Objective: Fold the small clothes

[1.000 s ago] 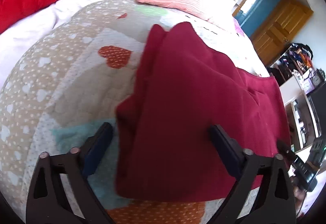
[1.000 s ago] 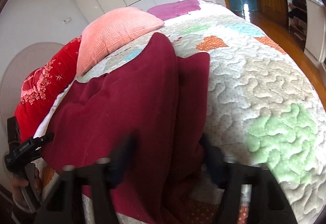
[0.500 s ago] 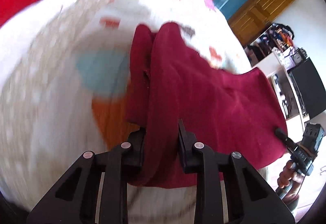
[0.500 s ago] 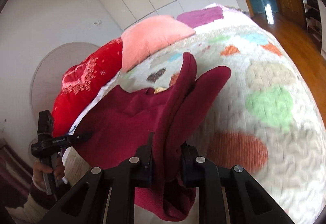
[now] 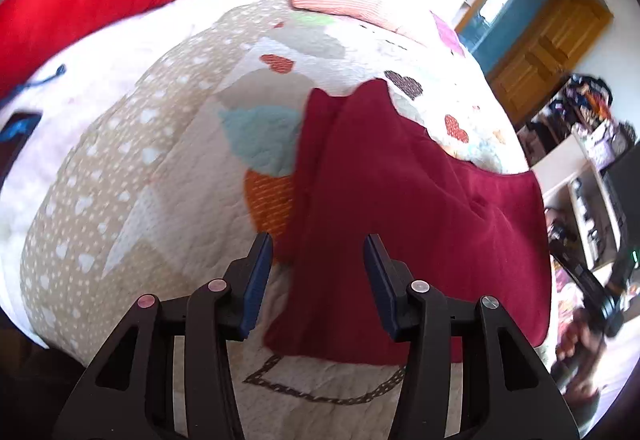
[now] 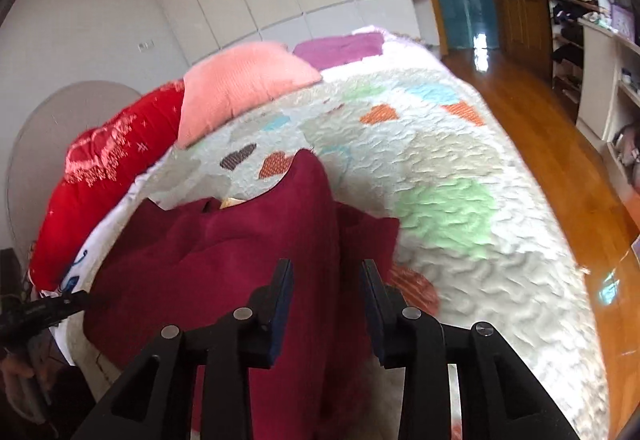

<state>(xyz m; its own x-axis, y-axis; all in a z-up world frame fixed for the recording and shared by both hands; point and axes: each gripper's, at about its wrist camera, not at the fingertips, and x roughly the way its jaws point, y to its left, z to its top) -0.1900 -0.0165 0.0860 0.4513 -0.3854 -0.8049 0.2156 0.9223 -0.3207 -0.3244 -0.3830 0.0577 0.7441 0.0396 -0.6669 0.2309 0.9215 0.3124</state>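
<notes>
Both grippers, left and right, have just been opening and hang half-open, gripping nothing, over the maroon garment on the quilt; its loose fold may slump.

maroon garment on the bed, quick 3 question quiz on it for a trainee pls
1. True or false: the maroon garment lies on the wooden floor.
2. The pillow beside the red duvet is: A pink, B green, C black.
3. Is the left claw clamped on the garment?

Key
1. False: it lies on the heart-patterned quilt.
2. A.
3. No: its jaws have just been opening and stand apart, with the garment's edge between them unpinched.
</notes>
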